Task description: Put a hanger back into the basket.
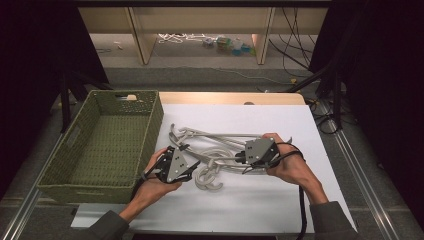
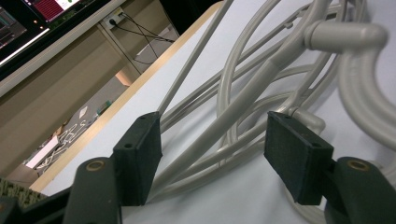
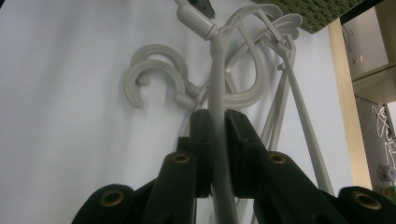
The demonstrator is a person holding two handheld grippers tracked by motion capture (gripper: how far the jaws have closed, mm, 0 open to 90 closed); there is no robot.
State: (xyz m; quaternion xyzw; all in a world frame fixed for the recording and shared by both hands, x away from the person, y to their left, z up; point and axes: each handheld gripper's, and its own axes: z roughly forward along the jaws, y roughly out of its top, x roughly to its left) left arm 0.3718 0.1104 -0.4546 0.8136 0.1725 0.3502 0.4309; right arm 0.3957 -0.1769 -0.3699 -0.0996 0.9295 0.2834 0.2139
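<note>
A tangle of pale grey plastic hangers (image 1: 215, 142) lies on the white table top, their hooks (image 1: 207, 179) curling toward the front. My left gripper (image 1: 192, 162) reaches in from the pile's left end. Its jaws stand open in the left gripper view (image 2: 212, 154), with several hanger bars (image 2: 243, 107) running between the pads and none pinched. My right gripper (image 1: 239, 159) comes in from the right, pointing left. The right gripper view shows it (image 3: 217, 135) shut on one hanger arm (image 3: 215, 84), which runs straight up out of the pads toward a hook joint.
A green woven basket (image 1: 150, 125) stands left of the hangers, close behind my left hand. The white sheet (image 1: 260, 200) has bare room in front and to the right. The table's wooden far edge (image 1: 230, 97) lies beyond, with floor and cables behind it.
</note>
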